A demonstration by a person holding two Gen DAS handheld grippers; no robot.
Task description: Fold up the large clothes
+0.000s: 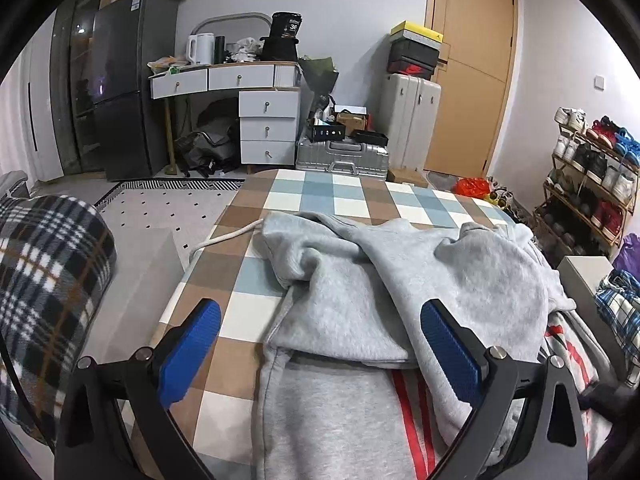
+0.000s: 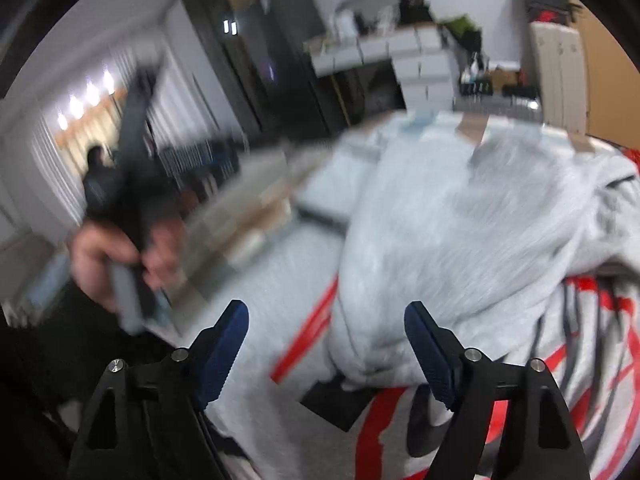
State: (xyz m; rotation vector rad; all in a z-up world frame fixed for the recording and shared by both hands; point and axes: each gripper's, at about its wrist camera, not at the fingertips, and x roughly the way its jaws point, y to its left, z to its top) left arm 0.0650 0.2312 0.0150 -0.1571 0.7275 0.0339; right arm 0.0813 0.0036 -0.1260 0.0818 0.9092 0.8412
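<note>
Hovering over the grey hoodie (image 1: 400, 280) with left gripper (image 1: 320, 344) and right gripper (image 2: 326, 348) both gaping, empty; risking the loose sleeve fold slipping apart, drawstring (image 1: 228, 236) dangling off the table (image 1: 248, 304).

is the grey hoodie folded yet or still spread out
Partly folded: the grey hoodie has a sleeve and side bunched over its body on the checked table, uneven, not a neat stack.

the left gripper (image 1: 320, 344) is wide open. the right gripper (image 2: 326, 346) is wide open too, holding nothing.

Grey hoodie (image 1: 360, 300) on checkered table (image 1: 248, 312).
</note>
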